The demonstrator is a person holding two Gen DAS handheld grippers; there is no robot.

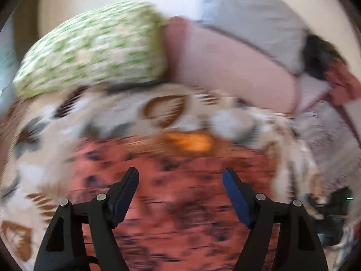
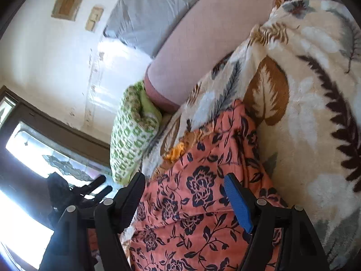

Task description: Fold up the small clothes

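A salmon-pink garment with dark floral print [image 2: 198,194] lies spread on a cream leaf-patterned blanket [image 2: 304,113]. It also shows, motion-blurred, in the left wrist view [image 1: 180,194], with an orange patch [image 1: 189,143] at its far edge. My left gripper [image 1: 180,174] is open above the garment and holds nothing. My right gripper [image 2: 185,180] is open over the garment's edge and holds nothing. My left gripper also shows in the right wrist view [image 2: 99,185], at the left, off the garment's side.
A green-and-white patterned pillow [image 2: 133,140] and a pink bolster [image 2: 203,52] lie at the head of the bed, with a grey pillow [image 2: 153,11] behind. A white wall [image 2: 56,52] and a bright window [image 2: 33,169] are to the left.
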